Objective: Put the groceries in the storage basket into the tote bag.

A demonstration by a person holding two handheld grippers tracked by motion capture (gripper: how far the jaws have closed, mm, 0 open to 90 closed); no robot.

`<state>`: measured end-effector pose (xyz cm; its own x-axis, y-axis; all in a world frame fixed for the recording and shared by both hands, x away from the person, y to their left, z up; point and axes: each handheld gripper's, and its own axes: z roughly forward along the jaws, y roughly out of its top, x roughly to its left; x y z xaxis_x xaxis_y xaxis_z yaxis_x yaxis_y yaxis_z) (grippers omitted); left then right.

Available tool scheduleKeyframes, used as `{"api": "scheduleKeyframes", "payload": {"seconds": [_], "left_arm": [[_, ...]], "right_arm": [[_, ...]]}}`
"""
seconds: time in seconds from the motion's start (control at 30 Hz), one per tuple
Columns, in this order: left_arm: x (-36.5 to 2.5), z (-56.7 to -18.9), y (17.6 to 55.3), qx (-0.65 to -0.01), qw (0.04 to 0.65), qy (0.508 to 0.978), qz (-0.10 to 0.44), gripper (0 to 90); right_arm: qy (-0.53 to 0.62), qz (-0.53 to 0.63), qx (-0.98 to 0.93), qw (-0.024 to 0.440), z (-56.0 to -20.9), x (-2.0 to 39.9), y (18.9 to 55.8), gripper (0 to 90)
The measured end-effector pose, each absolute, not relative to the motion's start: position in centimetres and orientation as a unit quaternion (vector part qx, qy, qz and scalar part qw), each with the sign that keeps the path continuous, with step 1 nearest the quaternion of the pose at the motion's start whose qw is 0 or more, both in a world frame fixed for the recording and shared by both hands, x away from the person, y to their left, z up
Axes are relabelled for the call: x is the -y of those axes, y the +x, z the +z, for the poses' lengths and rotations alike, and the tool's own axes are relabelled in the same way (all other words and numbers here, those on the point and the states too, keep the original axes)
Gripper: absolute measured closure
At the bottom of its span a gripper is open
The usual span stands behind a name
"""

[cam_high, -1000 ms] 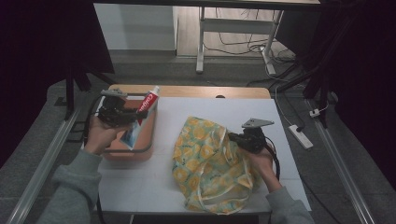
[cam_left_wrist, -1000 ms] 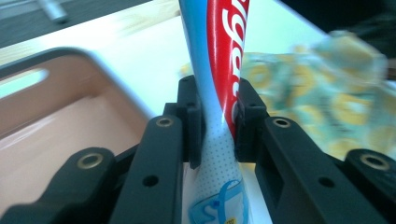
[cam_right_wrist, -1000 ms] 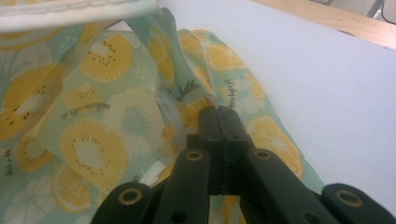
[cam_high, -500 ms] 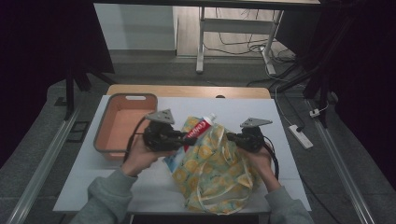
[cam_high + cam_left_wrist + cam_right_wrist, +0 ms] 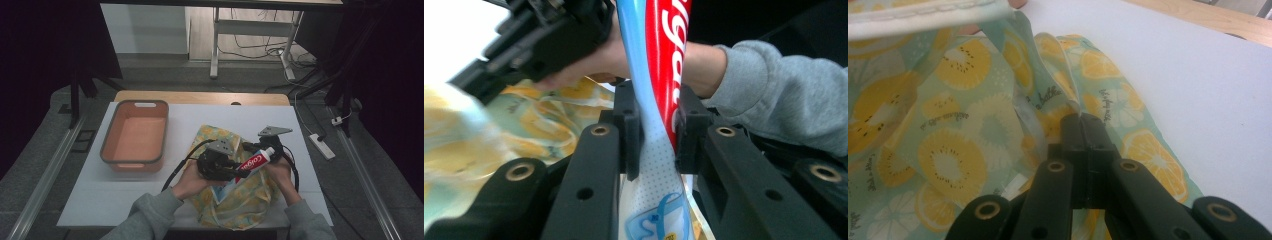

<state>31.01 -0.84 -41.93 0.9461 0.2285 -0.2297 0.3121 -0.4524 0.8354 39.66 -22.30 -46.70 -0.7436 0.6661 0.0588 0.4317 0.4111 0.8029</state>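
1. Toothpaste tube (image 5: 254, 162): your left gripper (image 5: 235, 172) has it clamped, and the tube slants up and to the right above the fruit-print bag (image 5: 240, 200), its white cap (image 5: 270, 150) close to your right gripper (image 5: 256, 148).
2. In the left gripper view the tube (image 5: 659, 100) runs straight up between your two black jaws; both pads (image 5: 630, 131) press its flat, pale blue lower part, just above the crimped end. The red side with the white lettering faces the right-hand pad.
3. That same view shows your right hand (image 5: 594, 60) and its gripper beyond the tube, just above the bag's cloth (image 5: 484, 130).
4. Your right gripper (image 5: 1083, 120) is pressed shut on a fold of the bag's edge (image 5: 1058, 107); the fingertips (image 5: 1073, 125) meet with only thin cloth pinched between them, holding that edge up off the white tabletop (image 5: 1198, 80).
5. The bag (image 5: 948, 150) is pale green with orange slices and kiwi halves.
6. An orange plastic basin (image 5: 135, 135) sits on the table (image 5: 90, 195) to the left, well apart from the bag and from both of your grippers.
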Motion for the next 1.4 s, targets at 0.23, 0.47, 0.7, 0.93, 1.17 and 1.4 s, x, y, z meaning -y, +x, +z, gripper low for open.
{"api": "scheduleKeyframes", "payload": {"seconds": [0.23, 0.47, 0.7, 0.93, 1.17, 1.4], "left_arm": [[2.2, -43.9, 31.6, -0.153, 0.488, 0.858, -0.035, 75.4], [1.9, -45.8, 31.8, -0.164, 0.459, 0.873, -0.025, 75.3], [0.8, -46.7, 31.5, -0.171, 0.409, 0.896, 0.009, 75.4], [0.2, -47.2, 31.7, -0.181, 0.356, 0.916, 0.033, 75.3], [0.6, -48.2, 32.2, -0.196, 0.31, 0.929, 0.045, 75.2], [1.3, -49.2, 33.3, -0.23, 0.296, 0.926, 0.053, 74.6]], "right_arm": [[0.329, 0.433, -0.828, 0.133, -46.7, 22.4, 39.7, 90.0], [0.329, 0.452, -0.819, 0.128, -46.3, 23.1, 39.7, 90.0], [0.334, 0.463, -0.811, 0.13, -45.6, 24.0, 39.5, 90.0], [0.333, 0.485, -0.798, 0.133, -44.3, 24.6, 39.1, 90.0], [0.317, 0.508, -0.79, 0.135, -42.8, 24.5, 38.3, 90.0], [0.298, 0.521, -0.789, 0.126, -41.9, 23.5, 37.4, 90.0]]}}
